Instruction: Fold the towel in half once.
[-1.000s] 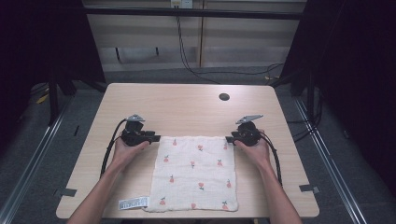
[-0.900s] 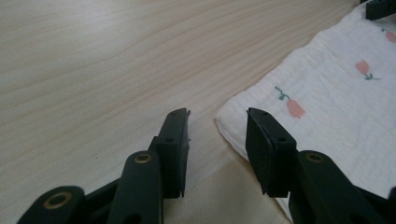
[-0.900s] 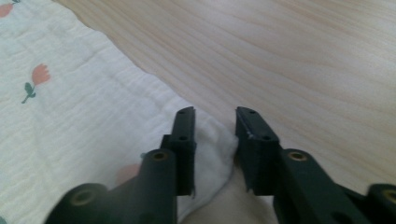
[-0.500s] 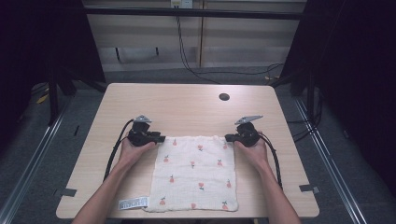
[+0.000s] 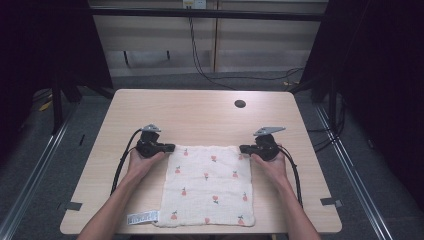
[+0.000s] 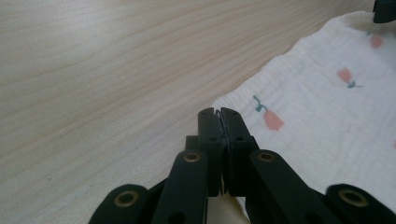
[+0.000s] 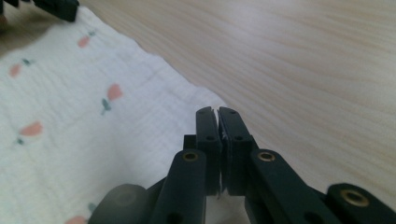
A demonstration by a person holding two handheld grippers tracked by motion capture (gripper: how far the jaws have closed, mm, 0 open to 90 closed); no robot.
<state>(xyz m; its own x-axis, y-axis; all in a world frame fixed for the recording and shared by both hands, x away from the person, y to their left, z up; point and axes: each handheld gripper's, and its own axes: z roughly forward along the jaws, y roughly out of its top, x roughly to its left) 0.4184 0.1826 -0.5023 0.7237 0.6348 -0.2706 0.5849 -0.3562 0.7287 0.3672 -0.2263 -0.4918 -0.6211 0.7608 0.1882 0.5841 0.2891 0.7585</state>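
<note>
- The left gripper [image 5: 169,148] has slid inward over the last second, from off the cloth's far left corner to right at it; the right gripper [image 5: 243,148] has held at the far right corner.
- The cloth [image 5: 209,185] lies flat on the worktop [image 5: 200,117], near edge by the person, unmoved.
- Left gripper view: jaws pressed together at the corner hem; whether cloth is pinched between them I cannot tell.
- Right gripper view: jaws likewise together at the corner; grip unclear.
- Judgement: both far corners are now addressed, likely for a fold towards the person.
</note>
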